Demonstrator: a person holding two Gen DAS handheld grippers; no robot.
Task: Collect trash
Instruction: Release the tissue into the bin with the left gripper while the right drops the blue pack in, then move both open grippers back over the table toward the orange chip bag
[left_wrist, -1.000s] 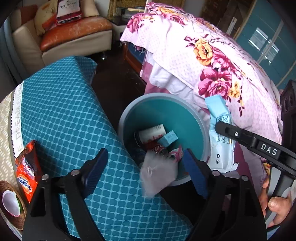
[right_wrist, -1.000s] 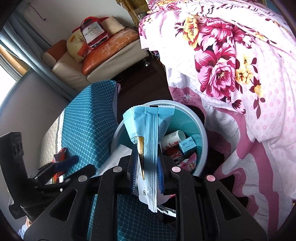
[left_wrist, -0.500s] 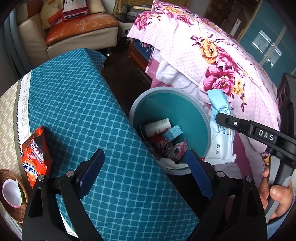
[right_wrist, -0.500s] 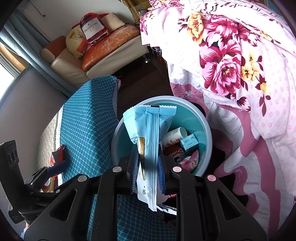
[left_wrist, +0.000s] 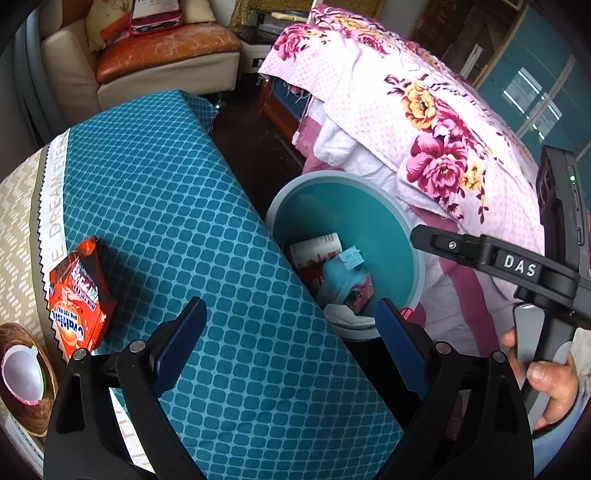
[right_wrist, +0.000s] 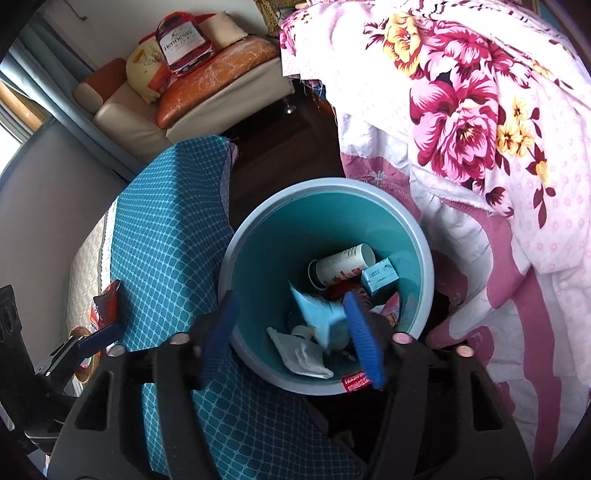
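Over the mouth of the teal bin (right_wrist: 424, 254), which stands on the floor between the blue-covered surface (left_wrist: 207, 221) and the bed with the floral quilt (right_wrist: 480, 110), the right gripper (right_wrist: 291, 339) has its jaws opening, and the light-blue wrapper (right_wrist: 317, 314) appears blurred just inside them, clear of the left pad and close against the right one, apparently dropping toward the rubbish already inside: a white cylindrical container (right_wrist: 343, 264), a small blue carton (right_wrist: 380, 275) and a crumpled white piece (right_wrist: 299, 350). The left gripper (left_wrist: 284, 332) hovers over the near edge of the surface with its jaws wide apart and nothing between them. Toward the left edge of that surface an orange snack packet (left_wrist: 79, 295) lies flat, not yet collected, and beside it, at the near left corner, sits a coconut half (left_wrist: 22, 373). The wrapper is light and broad, so it could brush the right pad as it falls and snag there, or drift onto the bin's near rim rather than drop inside. The packet probably comes next; lying flat on soft cloth, it may slide away from closing jaws, or the pads may pinch the cover along with it.
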